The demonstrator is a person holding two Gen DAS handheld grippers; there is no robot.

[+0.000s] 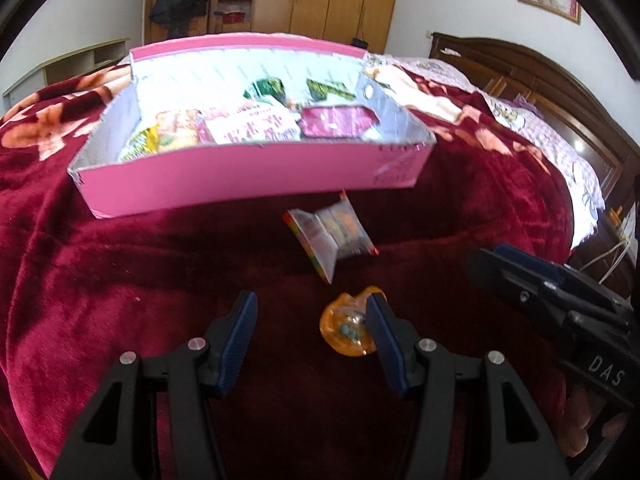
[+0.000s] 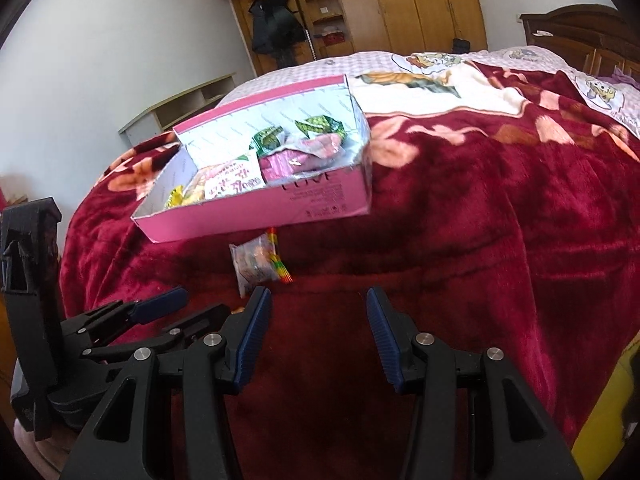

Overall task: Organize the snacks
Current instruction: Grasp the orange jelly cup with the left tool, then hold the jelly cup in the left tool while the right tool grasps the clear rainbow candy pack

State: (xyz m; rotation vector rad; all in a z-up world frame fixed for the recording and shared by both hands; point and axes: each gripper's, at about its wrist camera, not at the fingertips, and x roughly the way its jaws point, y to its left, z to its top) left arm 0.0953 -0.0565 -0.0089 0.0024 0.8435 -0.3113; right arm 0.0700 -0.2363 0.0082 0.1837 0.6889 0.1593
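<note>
**Snack packets on the bed — two loose pieces ahead of the pink box**

Snack packets already fill much of the pink cardboard box [image 1: 256, 184], which sits on the dark red plush blanket [image 1: 120, 280]. Two pieces lie outside it. A clear cellophane packet with a striped sealed edge [image 1: 330, 238] rests on the blanket just in front of the box's near wall; an orange, translucent wrapped sweet [image 1: 346, 328] lies nearer the camera, beside the left gripper's [image 1: 312, 332] right-hand finger, which hides part of it.

Both tongs stand parted with nothing between the pads: the left gripper over the blanket by the orange sweet, the right gripper [image 2: 318, 332] over bare blanket below the cellophane packet [image 2: 256, 266].

Handling, as a judgement: both pieces look very light. The cellophane packet is probably slippery and crinkly, its contents possibly brittle — a pinch across the flat sealed edge or the packet's narrow width seems safest. The orange sweet appears small and glossy; closing squarely across its middle should keep it from squirting out. The soft pile gives under pressure, so pads can press down around each piece.
</note>
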